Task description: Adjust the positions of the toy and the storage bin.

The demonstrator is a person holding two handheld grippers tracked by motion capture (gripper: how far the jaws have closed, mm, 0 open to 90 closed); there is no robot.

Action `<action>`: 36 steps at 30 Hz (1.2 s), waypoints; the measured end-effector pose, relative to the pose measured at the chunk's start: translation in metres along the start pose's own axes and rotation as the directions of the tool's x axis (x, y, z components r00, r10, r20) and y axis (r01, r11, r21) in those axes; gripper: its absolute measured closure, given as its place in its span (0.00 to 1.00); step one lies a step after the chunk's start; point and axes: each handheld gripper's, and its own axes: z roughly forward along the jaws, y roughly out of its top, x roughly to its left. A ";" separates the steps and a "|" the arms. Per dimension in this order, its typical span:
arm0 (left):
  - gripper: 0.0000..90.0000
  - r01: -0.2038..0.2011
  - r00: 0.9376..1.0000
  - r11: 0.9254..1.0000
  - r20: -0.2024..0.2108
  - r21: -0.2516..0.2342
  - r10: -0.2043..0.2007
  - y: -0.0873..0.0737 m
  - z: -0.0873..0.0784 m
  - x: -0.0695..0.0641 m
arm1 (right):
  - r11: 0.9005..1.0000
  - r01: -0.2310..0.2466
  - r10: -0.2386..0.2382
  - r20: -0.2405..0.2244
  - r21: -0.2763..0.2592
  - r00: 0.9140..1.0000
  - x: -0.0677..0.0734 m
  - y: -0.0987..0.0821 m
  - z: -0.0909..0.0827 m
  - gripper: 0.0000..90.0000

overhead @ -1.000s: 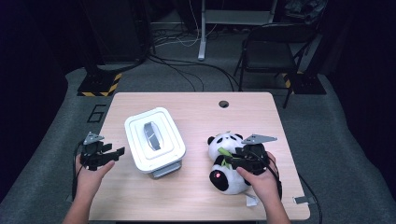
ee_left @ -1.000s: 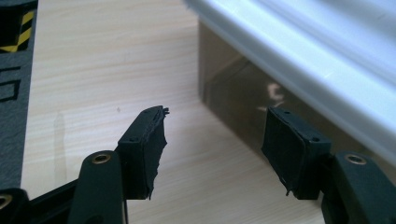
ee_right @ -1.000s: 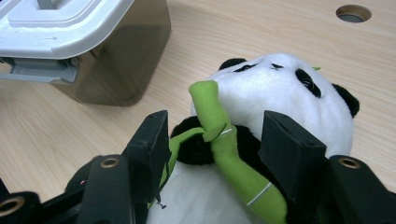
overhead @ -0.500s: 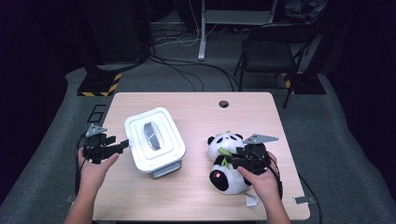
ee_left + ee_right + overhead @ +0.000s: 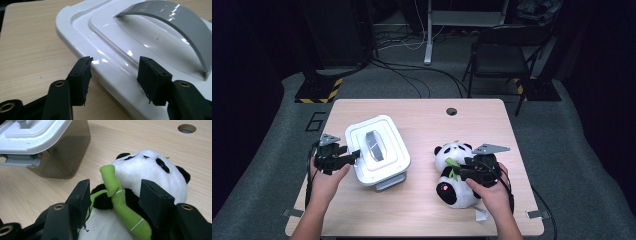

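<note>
Closing half-open left gripper (image 5: 113,72) over lid (image 5: 374,150) edge of box (image 5: 389,179) at table's (image 5: 422,210) left, right gripper (image 5: 115,195) clamped on panda (image 5: 454,172) beside it; next, likely lifting lid off

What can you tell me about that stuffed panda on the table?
The black-and-white plush panda toy lies on its back on the pale wooden table, right of the white-lidded plastic box. It hugs a green fabric bamboo stalk against its chest. The right gripper straddles its chest, black fingers either side of the stalk.
</note>
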 end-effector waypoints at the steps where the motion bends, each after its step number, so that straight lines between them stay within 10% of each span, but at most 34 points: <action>1: 0.49 -0.003 1.000 1.000 -0.001 -0.007 0.003 0.000 0.000 -0.001 | 1.000 0.002 -0.002 0.000 -0.002 1.000 0.000 0.000 0.000 0.46; 15: 0.55 -0.041 0.996 0.998 0.074 -0.038 0.043 0.000 0.007 -0.011 | 0.998 0.055 -0.055 -0.033 -0.012 0.998 0.023 0.009 0.012 0.46; 36: 0.56 -0.122 0.959 0.992 0.253 -0.033 0.127 0.004 0.023 -0.060 | 0.994 0.109 -0.106 -0.109 0.022 0.988 0.046 0.010 0.029 0.46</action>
